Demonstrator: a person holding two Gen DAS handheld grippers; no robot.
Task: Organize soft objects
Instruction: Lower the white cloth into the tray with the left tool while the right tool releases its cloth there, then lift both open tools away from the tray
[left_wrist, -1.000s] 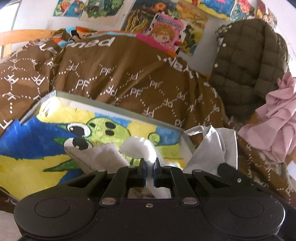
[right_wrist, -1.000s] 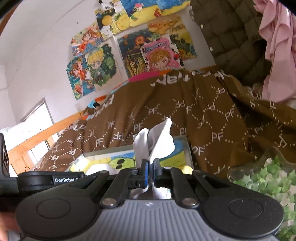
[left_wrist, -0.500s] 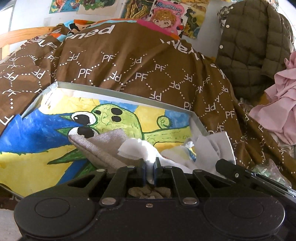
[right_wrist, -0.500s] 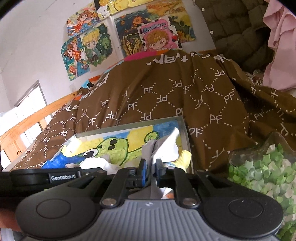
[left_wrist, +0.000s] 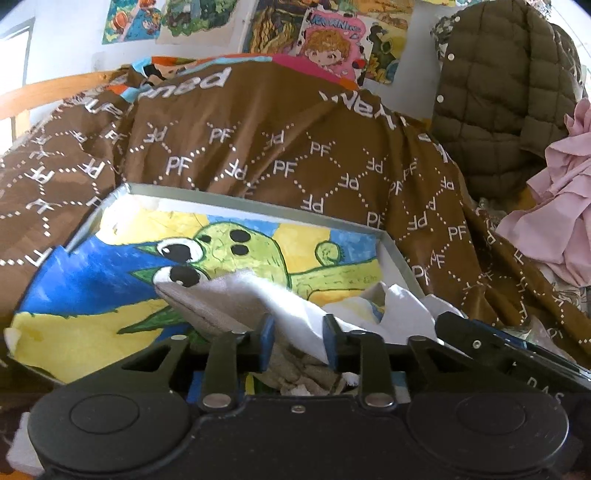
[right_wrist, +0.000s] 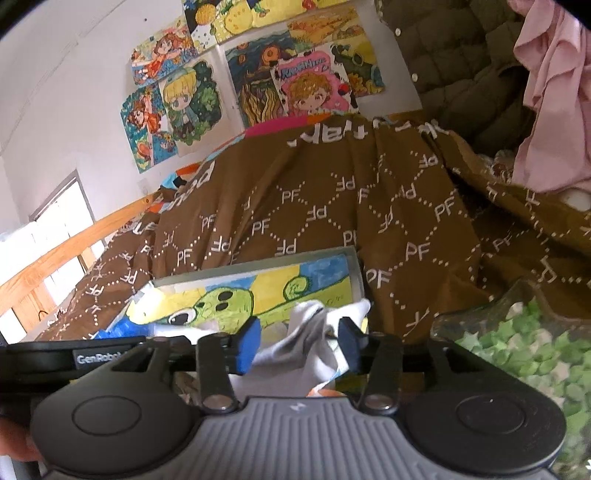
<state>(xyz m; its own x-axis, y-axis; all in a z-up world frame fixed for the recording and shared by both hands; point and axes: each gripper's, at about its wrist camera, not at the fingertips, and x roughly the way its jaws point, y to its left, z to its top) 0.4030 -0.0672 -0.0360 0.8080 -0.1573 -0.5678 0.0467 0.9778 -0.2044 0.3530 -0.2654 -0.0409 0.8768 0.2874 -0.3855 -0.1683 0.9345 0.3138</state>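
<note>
A white cloth (left_wrist: 295, 314) lies bunched at the near right corner of a shallow box (left_wrist: 236, 205), on top of a grey sock (left_wrist: 210, 302). The box floor is a painted picture of a green cartoon creature on blue and yellow. The box sits on a brown blanket (left_wrist: 295, 147) printed with the letters PF.

The left gripper (left_wrist: 298, 341) has just been opening. Its jaws now stand apart with the cloth loose between them; the pads do not seem to press it. The right gripper (right_wrist: 297, 341) has also just been opening. Its jaws are wider, with a fold of the same pale fabric (right_wrist: 306, 332) between them, likewise let go.

The step in hand looks like the release: the soft item has been set in the box and both grippers are freeing it. Next, both should draw back without dragging the fabric out, then reach for another soft item.

Around the bed: a padded olive jacket (left_wrist: 502, 92) and pink garment (left_wrist: 554, 221) at right, a jar of green paper stars (right_wrist: 517, 339), and drawings (right_wrist: 295, 81) on the wall.
</note>
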